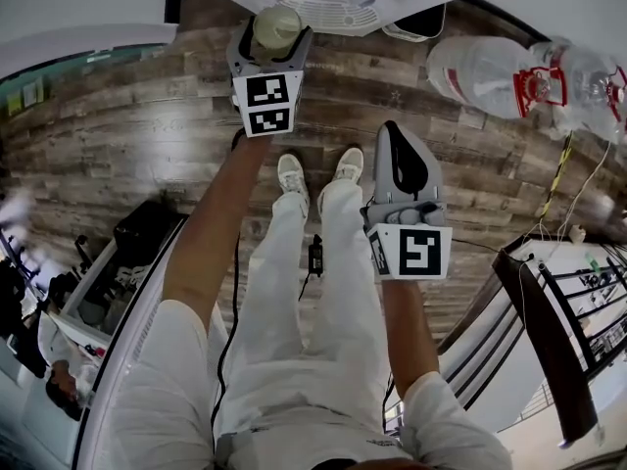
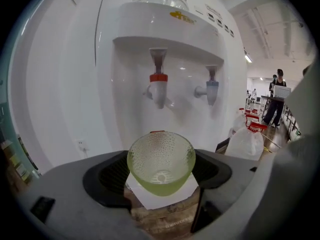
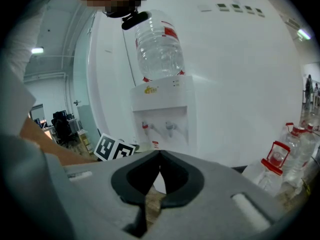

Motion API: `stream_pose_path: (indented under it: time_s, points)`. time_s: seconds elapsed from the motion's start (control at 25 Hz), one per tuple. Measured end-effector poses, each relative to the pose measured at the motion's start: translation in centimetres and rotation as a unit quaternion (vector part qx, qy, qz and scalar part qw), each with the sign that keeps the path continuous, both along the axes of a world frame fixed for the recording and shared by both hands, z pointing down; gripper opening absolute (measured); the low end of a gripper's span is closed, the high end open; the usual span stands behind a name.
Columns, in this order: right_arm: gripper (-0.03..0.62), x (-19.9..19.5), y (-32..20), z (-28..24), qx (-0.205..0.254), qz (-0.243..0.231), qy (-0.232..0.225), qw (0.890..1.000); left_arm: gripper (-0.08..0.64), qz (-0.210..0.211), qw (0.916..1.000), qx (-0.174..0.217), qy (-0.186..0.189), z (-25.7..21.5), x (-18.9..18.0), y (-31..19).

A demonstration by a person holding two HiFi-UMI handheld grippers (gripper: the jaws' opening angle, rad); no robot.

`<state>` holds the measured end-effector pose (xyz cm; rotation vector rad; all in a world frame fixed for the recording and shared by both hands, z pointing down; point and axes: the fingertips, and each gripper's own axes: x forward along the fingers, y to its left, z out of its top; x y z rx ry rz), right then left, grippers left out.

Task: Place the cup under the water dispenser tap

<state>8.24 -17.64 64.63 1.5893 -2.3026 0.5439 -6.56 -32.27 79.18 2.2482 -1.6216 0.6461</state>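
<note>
A pale green pebbled glass cup (image 2: pixel 161 164) sits upright between the jaws of my left gripper (image 2: pixel 161 158), which is shut on it. The cup is in front of the white water dispenser (image 2: pixel 165 29), below and short of the red tap (image 2: pixel 158 86); a blue tap (image 2: pixel 212 89) is to the right. In the head view the left gripper (image 1: pixel 272 45) holds the cup (image 1: pixel 277 25) close to the dispenser's base (image 1: pixel 333 6). My right gripper (image 1: pixel 395 145) hangs back with nothing in it, jaws shut (image 3: pixel 159 155).
A large water bottle (image 3: pixel 159 46) stands on top of the dispenser (image 3: pixel 165 114). Spare bottles with red handles (image 1: pixel 509 74) lie on the wooden floor (image 1: pixel 147 135) to the right. A black railing (image 1: pixel 558 341) is at the lower right. People stand far off (image 2: pixel 277 96).
</note>
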Motion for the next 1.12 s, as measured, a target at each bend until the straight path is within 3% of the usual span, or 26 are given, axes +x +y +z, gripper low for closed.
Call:
stream_pose_path:
  time_s: [0.44, 0.64, 1.12]
  points:
    - [-0.002, 0.9, 0.1, 1.0, -0.01, 0.006, 0.005, 1.0, 0.376, 0.005, 0.9998, -0.019, -0.002, 2.6, 0.4, -2.3]
    - [-0.002, 1.3, 0.1, 1.2, -0.014, 0.014, 0.001, 1.0, 0.376, -0.01, 0.9993, -0.022, 0.027, 2.7, 0.7, -3.5]
    - [-0.002, 2.1, 0.3, 2.1, -0.019, 0.015, 0.005, 1.0, 0.379, -0.007, 0.9998, -0.018, 0.002, 3.8, 1.2, -4.3]
